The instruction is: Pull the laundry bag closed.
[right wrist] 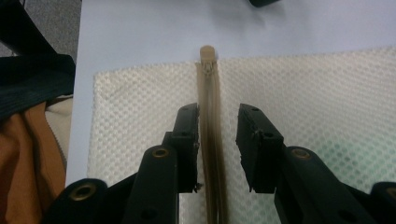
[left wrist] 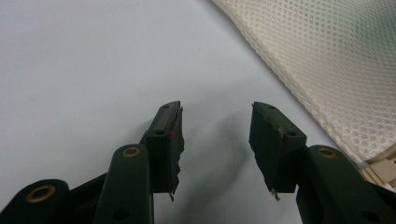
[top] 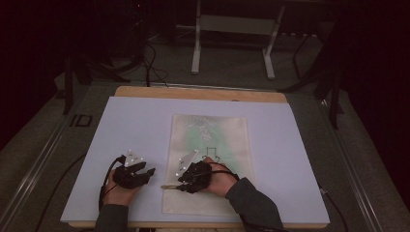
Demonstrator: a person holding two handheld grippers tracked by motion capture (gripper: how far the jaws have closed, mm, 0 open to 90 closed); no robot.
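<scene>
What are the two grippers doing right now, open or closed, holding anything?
Left gripper: open, empty, over the pale table sheet.
Right gripper: open, jaws straddling the white mesh bag's beige zipper, not clamped.

The right tool (right wrist: 218, 149) hangs over a white mesh bag (right wrist: 303, 93) lying flat on the pale surface (right wrist: 140, 28), its jaws apart — one on each side of a tan zipper (right wrist: 211, 116). The zipper pull (right wrist: 208, 53) sits at the bag's far edge — just past the mesh.
</scene>
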